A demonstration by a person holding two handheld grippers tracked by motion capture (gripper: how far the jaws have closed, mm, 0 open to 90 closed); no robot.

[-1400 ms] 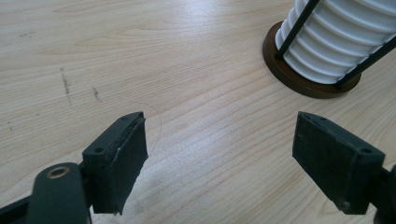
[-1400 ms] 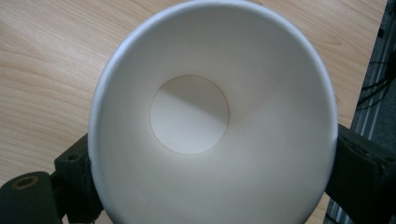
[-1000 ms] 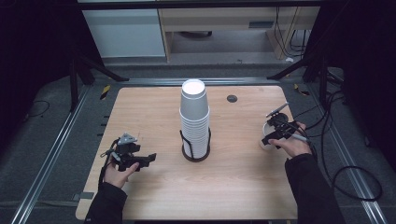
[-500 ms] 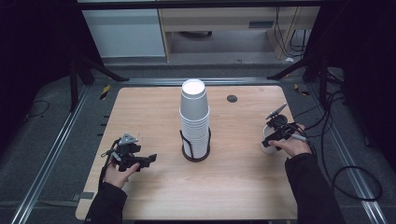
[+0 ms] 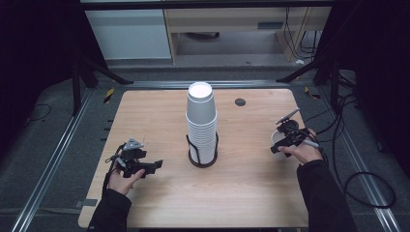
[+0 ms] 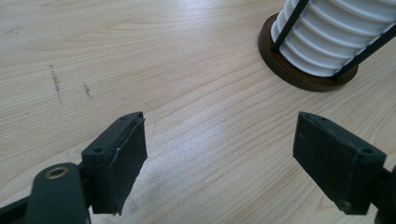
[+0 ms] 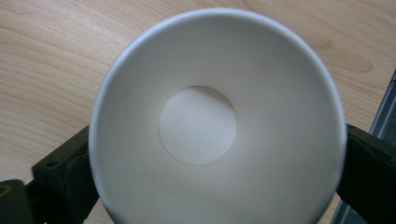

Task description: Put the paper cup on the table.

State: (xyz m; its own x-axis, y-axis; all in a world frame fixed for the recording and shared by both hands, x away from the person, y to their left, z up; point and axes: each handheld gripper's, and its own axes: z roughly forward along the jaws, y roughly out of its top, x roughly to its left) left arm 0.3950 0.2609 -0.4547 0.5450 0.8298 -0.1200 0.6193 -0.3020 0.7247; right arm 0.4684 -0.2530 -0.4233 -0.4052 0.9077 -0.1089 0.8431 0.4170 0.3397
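Observation:
A tall stack of white paper cups [image 5: 201,121] stands upside down in a black wire holder with a round brown base [image 5: 203,163] at the table's middle. In the left gripper view the stack [image 6: 327,32] rises at the upper right. My left gripper [image 5: 153,166] rests low at the front left, pointing toward the holder; it [image 6: 219,126] is open over bare wood. At the right edge, my right gripper [image 5: 281,145] is shut on a single white paper cup [image 5: 275,137]. From above I look into that cup [image 7: 205,126], a black jaw against each side under its rim.
The wooden table [image 5: 251,193] has a small black round grommet [image 5: 240,102] near its back right. Metal rails run along both sides, and cables [image 5: 367,188] lie on the floor to the right. Cabinets stand behind the table.

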